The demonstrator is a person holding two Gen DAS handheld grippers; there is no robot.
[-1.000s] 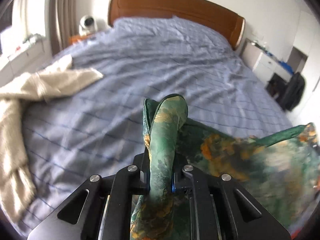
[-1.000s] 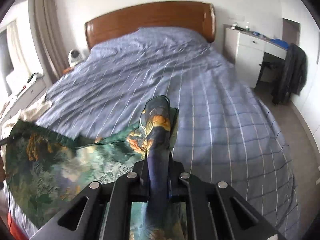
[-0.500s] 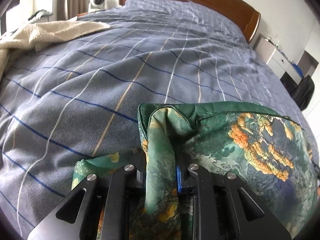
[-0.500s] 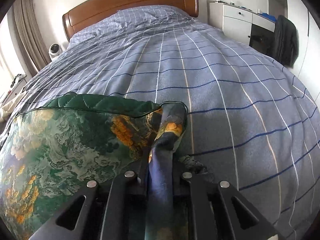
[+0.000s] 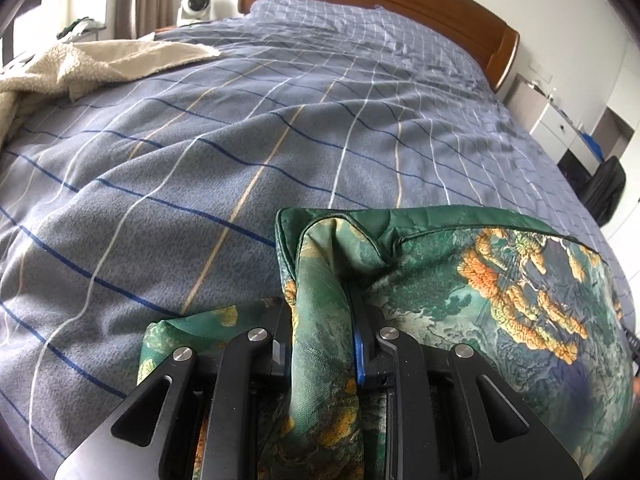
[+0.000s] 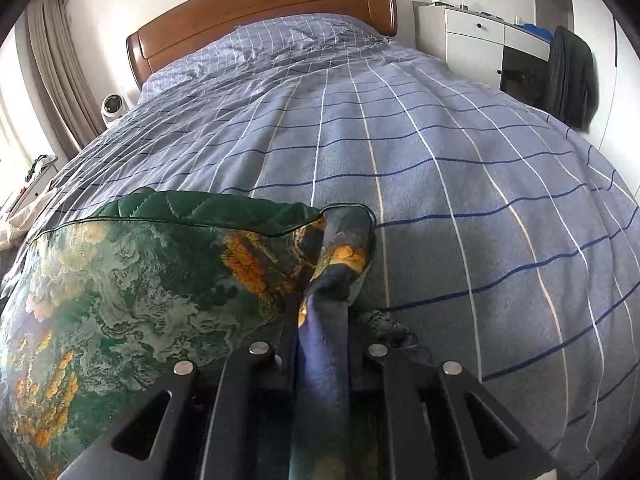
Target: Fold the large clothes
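Observation:
A green garment point(image 5: 500, 280) printed with orange and blue patterns is stretched between my two grippers, low over the bed. My left gripper point(image 5: 322, 320) is shut on its left corner, which bunches up between the jaws. My right gripper point(image 6: 320, 320) is shut on the right corner of the garment point(image 6: 120, 288). The garment's dark green lining shows along its far edge. A fold of it lies on the cover under each gripper.
The bed has a blue checked cover point(image 5: 280, 120) and a wooden headboard point(image 6: 260, 4). A cream fleece blanket point(image 5: 80, 64) lies at the bed's left side. A white fan point(image 5: 196, 2) stands by the curtain. A white cabinet point(image 6: 476, 40) and a dark jacket point(image 6: 572, 76) are on the right.
Both grippers have come down and forward from well above the bed to just over the cover, still holding the garment, which now lies spread between them.

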